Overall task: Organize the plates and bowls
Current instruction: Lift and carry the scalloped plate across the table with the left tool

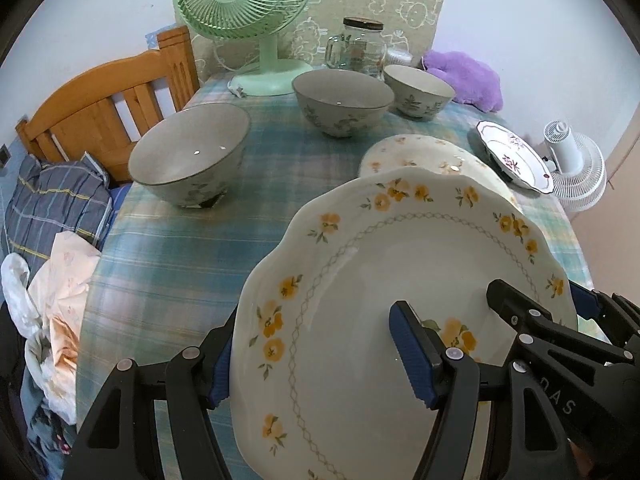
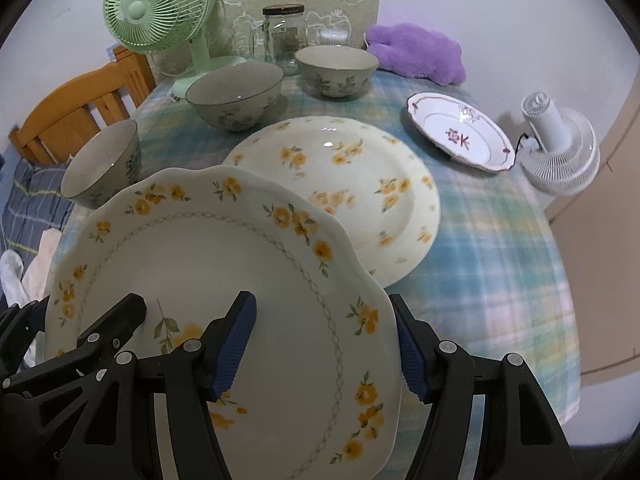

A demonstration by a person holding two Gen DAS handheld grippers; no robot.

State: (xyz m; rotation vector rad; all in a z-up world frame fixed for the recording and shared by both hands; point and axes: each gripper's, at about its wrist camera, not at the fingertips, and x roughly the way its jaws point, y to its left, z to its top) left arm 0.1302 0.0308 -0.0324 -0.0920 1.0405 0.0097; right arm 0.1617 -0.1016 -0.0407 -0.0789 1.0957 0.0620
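Scalloped plate [image 2: 224,280] lifted above worktop [image 2: 500,248], just before round plate [image 2: 352,184]; left gripper [image 1: 316,356] and right gripper [image 2: 326,348] fingers pinching opposite rims.

Three bowls [image 2: 236,96] behind two plates [image 2: 340,188]; fan [image 1: 244,20] seemingly rearmost

The plate [image 2: 224,280] I hold is glossy glazed ceramic; my left gripper [image 1: 320,360] and right gripper [image 2: 324,348] are matt black plastic with ribbed blue pads [image 2: 236,344]; the bowls [image 1: 188,156] show a smooth, duller glaze; the tablecloth [image 1: 168,264] is soft woven check cloth; the headboard [image 1: 100,116] is varnished wood; the jar [image 2: 285,36] is clear glass; the toy [image 2: 416,52] is fuzzy plush.
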